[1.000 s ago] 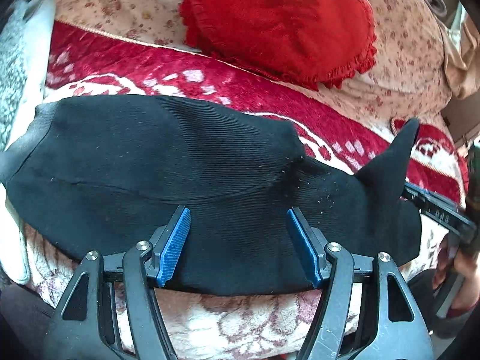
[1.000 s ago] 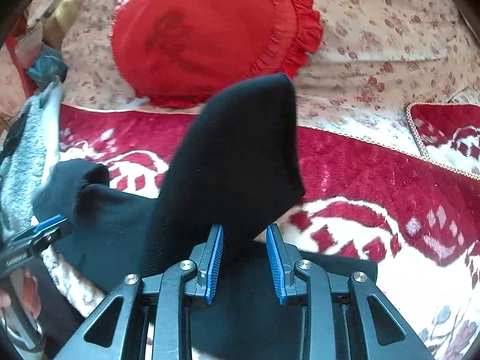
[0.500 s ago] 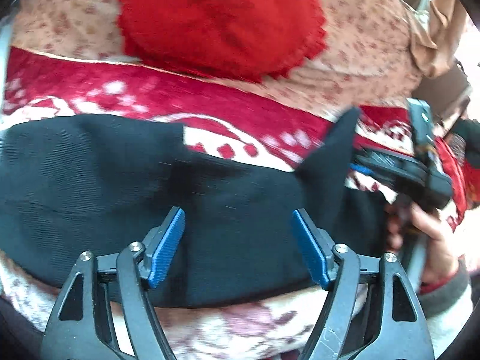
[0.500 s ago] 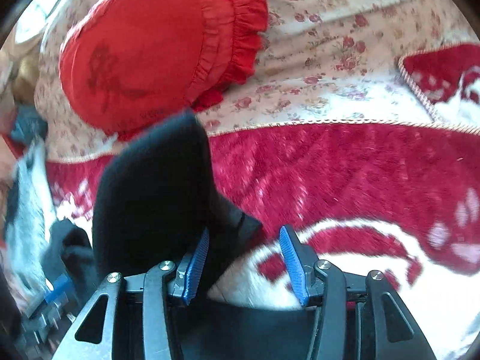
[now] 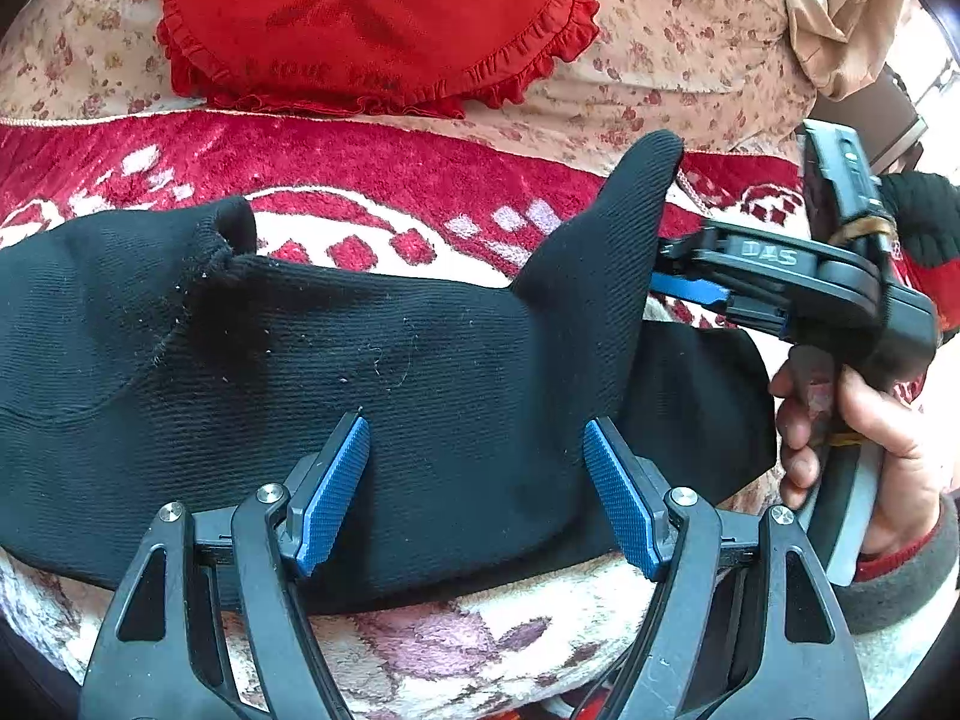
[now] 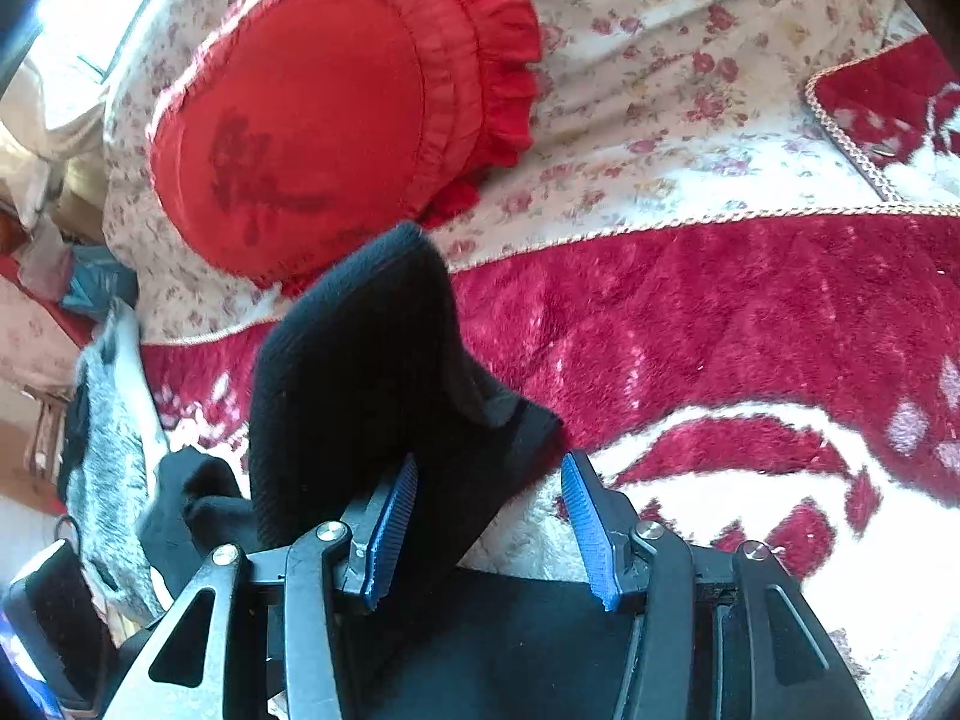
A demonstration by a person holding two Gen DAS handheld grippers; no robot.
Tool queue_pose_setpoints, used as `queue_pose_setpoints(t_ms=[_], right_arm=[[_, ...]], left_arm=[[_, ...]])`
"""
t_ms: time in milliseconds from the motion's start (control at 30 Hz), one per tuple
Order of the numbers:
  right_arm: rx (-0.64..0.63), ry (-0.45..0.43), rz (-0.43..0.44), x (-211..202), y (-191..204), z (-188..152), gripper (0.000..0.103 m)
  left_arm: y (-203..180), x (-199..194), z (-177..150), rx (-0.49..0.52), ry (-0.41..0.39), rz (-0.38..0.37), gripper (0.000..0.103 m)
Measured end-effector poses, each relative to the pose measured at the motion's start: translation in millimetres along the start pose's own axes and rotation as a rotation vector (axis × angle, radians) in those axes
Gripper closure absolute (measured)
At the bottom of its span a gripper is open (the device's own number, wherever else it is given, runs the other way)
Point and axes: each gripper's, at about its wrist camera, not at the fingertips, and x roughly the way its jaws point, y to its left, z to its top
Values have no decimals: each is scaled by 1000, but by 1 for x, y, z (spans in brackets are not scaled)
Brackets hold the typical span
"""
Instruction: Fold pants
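The black ribbed knit pants [image 5: 372, 384] lie lengthwise across a plush red-and-white patterned blanket [image 5: 372, 180] that covers the work surface. Behind the blanket, on the far side, a cream fabric with a small red floral print [image 5: 672, 42] rises as a backrest, and a round red cushion with a ruffled edge [image 5: 372, 18] leans against it. A gold cord trim [image 6: 660, 228] marks the far border of the blanket. In the right wrist view, grey-and-white fleece fabric [image 6: 111, 456] lies at the left edge of the surface, with cluttered room items beyond it too blurred to identify. The left gripper [image 5: 474, 492] sits at the near edge of the pants with its 2 blue-padded fingers [image 5: 333, 492] spread wide apart, the cloth lying between them but not pinched. The right gripper [image 6: 489, 531] also has its fingers apart; a raised flap of the pants [image 6: 360, 384] stands upright against its left pad, and the right pad is clear of the cloth. In the left wrist view this flap forms a pointed peak at the right end of the garment, just beside the right gripper, which the person's bare hand [image 5: 864, 426] holds by its handle.
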Motion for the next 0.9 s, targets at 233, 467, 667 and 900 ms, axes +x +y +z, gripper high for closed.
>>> queue_pose_setpoints(t_ms=[233,467,667,900], right_arm=[[-51,-46,-37,12,7,2,84],[-91,-124,-41,-40,13,-12,95],[-124,-80,-132,-108,-9,-59,96],[-173,86,-223,-80,-17,-93,96]], left_arm=[[-1,2,-1,3,-1,8,29],[3,-6,0,-15,-4,9,29],[-2,-5,-1,-14,-10,16,29],[-12,-4,-10,27,13,34,29]])
